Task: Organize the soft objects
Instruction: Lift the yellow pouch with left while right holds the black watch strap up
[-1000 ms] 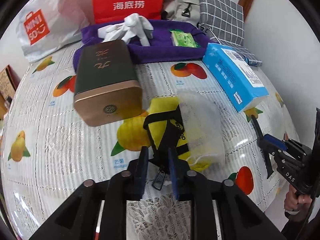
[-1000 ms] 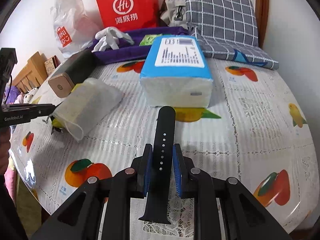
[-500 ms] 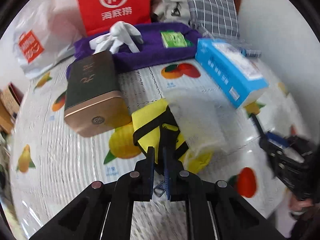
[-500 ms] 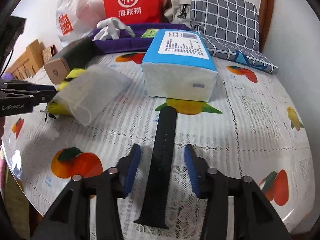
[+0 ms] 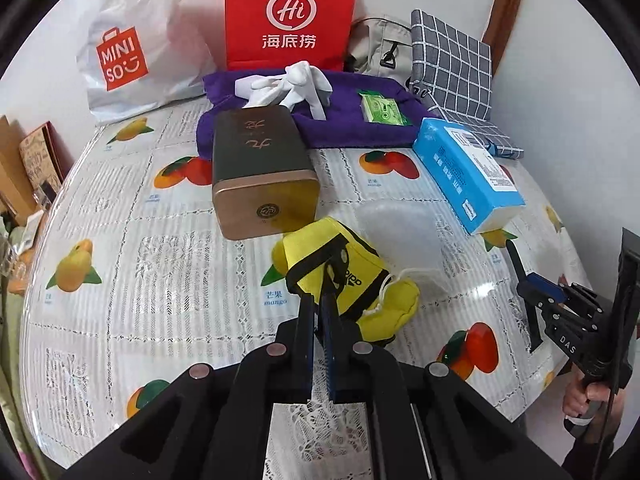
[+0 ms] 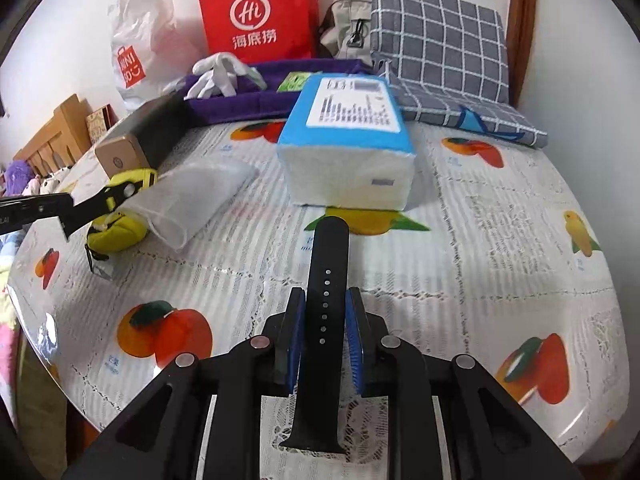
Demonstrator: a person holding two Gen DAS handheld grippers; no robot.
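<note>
**A:** Yellow fabric first: the left gripper (image 5: 322, 280) has just been closing, and its jaws are now pinched down to a sliver on the black strap of the yellow pouch (image 5: 352, 276). That pouch sits on the tabletop (image 5: 160, 248) just in front of the dark green tin (image 5: 260, 172), touching the translucent plastic cup (image 5: 400, 236) lying on its side beside it.

**B:** So the step in hand is the pick of the pouch?

**A:** That's my reading: the grasp looks made, and the lift is barely under way, if at all. Part of the pouch may still rest on the tabletop; I can't tell for certain.

**B:** And the other hand?

**A:** The right gripper (image 6: 325, 308) is narrow too, its blue pads closed on either side of the black watch strap (image 6: 326, 280), which points toward the blue tissue pack (image 6: 348, 148) to the right of the tin.

**B:** What does the next move call for?

**A:** Probably raising the pouch clear of the cup without dragging it, then carrying it behind the tin to the purple towel (image 5: 348, 120), where the white gloves (image 5: 288, 84) and the green wipes packet (image 5: 384, 110) already lie. The strap is thin, so the pouch may swing; a slow, steady lift seems wise
</note>
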